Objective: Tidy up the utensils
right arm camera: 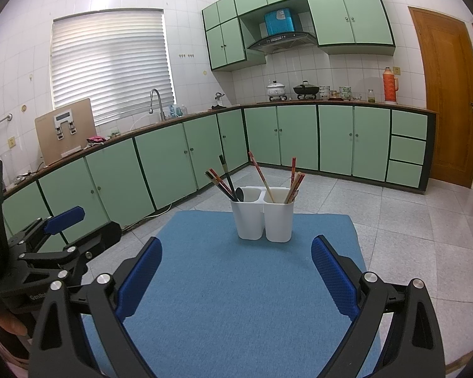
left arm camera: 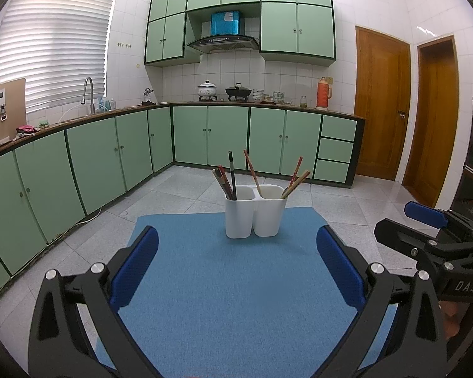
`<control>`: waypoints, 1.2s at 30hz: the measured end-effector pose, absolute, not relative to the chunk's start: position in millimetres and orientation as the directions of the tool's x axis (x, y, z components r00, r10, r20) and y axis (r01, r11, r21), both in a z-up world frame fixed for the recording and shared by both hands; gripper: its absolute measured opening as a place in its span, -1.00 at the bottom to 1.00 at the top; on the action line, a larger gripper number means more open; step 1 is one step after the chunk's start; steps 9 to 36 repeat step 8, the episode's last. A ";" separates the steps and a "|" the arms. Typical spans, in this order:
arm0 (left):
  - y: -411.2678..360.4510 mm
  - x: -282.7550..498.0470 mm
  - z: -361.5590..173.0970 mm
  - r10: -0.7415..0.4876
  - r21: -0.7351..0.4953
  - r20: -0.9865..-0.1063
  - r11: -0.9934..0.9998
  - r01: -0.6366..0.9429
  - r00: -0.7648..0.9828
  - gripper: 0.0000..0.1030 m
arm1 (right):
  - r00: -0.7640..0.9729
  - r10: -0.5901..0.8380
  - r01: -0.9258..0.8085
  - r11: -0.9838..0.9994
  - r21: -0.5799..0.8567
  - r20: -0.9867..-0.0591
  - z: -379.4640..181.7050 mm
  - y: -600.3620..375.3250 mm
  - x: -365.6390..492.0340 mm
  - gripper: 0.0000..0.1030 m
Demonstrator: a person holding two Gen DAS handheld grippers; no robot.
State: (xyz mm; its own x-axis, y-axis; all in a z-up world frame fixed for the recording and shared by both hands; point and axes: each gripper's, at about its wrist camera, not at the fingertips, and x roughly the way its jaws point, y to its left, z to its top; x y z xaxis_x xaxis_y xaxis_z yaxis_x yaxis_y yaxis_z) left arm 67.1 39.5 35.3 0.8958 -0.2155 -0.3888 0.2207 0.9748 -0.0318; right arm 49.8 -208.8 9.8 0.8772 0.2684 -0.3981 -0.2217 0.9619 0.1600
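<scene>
So the only readable writing is "DAS" on the right tool's body in the left view, and "GenRo…" cut off on the left tool in the right view. Left tool (left arm camera: 236, 264) and right tool (right arm camera: 236, 271) both sit wide open, holding nothing. The white two-cup holder (left arm camera: 255, 212) stands near the far edge of the blue mat (left arm camera: 236, 299) on the bench, chopsticks (left arm camera: 252, 171) in both cups. Green cabinets (left arm camera: 94, 160), tiled floor, wooden doors (left arm camera: 381, 104).

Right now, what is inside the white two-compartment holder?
The white holder has chopsticks in both compartments: a dark bundle plus a dark utensil head on the left, reddish and light ones on the right. Its walls hide their lower ends and anything at the bottom.
</scene>
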 end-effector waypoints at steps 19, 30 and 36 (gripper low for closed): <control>40.4 68.0 33.3 -0.210 -0.033 -0.389 0.976 0.215 0.897 0.89 | 0.878 0.267 -0.220 0.962 0.160 -0.398 7.2 -209.6 49.4 0.84; 40.4 68.0 33.3 -0.210 -0.033 -0.389 0.976 0.215 0.897 0.89 | 0.878 0.267 -0.220 0.962 0.160 -0.398 7.2 -209.6 49.4 0.84; 40.4 68.0 33.3 -0.210 -0.033 -0.389 0.976 0.215 0.897 0.89 | 0.878 0.267 -0.220 0.962 0.160 -0.398 7.2 -209.6 49.4 0.84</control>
